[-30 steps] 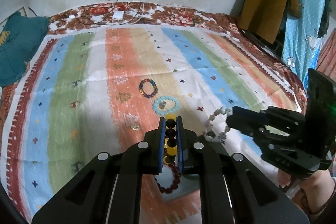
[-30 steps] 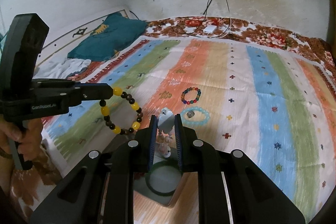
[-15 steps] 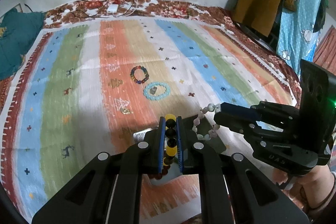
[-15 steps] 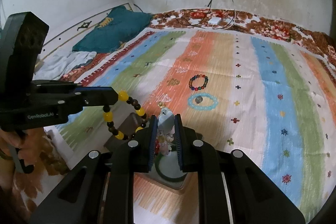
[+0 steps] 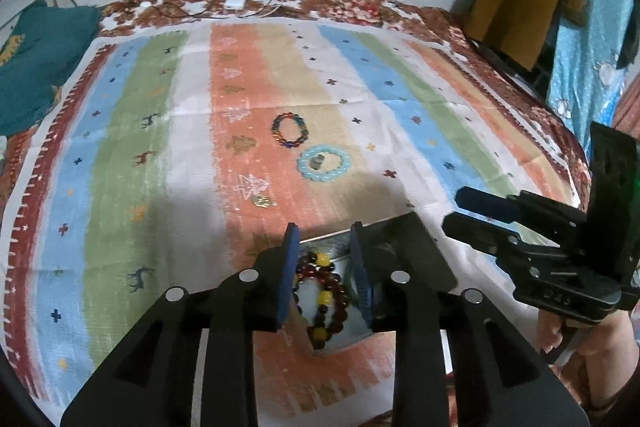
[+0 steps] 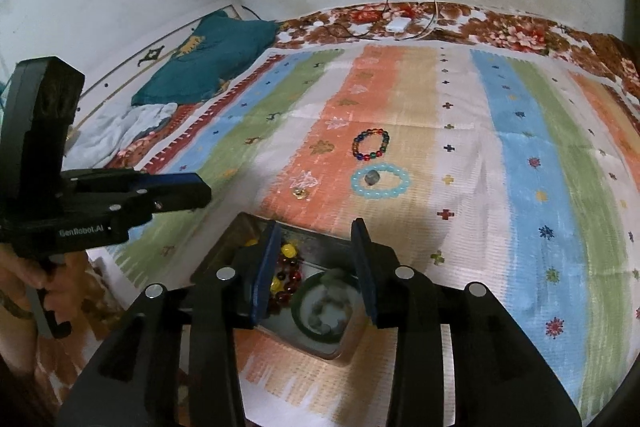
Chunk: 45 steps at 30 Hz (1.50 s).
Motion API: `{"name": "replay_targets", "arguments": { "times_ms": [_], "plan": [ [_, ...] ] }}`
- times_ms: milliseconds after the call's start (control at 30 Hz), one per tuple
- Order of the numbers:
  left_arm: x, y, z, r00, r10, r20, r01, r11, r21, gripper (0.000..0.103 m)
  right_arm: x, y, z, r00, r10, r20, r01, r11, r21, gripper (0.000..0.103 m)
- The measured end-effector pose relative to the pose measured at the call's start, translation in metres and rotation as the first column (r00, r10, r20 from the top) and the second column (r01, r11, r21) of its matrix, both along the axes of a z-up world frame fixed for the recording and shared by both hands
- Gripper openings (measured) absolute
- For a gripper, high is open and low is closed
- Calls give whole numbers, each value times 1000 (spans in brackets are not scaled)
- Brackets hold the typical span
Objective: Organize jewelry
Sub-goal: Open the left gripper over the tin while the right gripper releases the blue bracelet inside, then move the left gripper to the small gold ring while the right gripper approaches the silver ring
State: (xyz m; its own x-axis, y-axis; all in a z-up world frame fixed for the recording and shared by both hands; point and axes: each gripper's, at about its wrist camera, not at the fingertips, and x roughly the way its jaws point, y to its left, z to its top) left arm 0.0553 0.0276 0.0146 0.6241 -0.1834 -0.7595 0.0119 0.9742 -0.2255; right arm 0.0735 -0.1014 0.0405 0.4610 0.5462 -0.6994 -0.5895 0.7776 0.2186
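With both tongs (image 5: 325, 269) (image 6: 316, 269) opening empty over the box (image 6: 340, 347), the turquoise bracelet (image 6: 380, 181) lies at 12 o'clock, nearer the right

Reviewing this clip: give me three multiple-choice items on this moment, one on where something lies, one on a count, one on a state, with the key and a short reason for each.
1. Where does the green bangle lie?
A. In the box
B. On the blue stripe of the striped cloth
C. On the teal pillow

2. How many bracelets lie loose on the striped cloth outside the box?
A. One
B. Two
C. Four

3. What is between the fingers of the left gripper?
A. A pale bracelet, clamped
B. A cable
C. Nothing gripped

Key:
1 A, the bangle rests in the box beside the dark red and yellow beads.
2 B, only the multicolour bracelet and the light blue bracelet lie there.
3 C, the fingers are opening and the beads lie in the box below them.
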Motion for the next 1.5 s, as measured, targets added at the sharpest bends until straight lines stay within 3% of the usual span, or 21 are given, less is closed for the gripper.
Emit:
{"name": "replay_targets", "arguments": {
  "times_ms": [233,433,767,1500],
  "plan": [
    [11,20,-7,998,62,-28,-62,998,-15,40,7,2,-7,1000,-5,-12,4,1000,-15,42],
    [25,29,-17,995,78,-61,-79,997,-18,45,22,1,-11,999,-23,-35,23,1000,-10,42],
    [56,39,-41,986,86,-141,-84,996,15,46,51,5,-20,997,-28,-73,26,999,-24,45],
    [102,41,-69,975,45,-217,-30,997,69,50,110,23,-53,985,-44,-165,32,997,-73,49]
  ]
}}
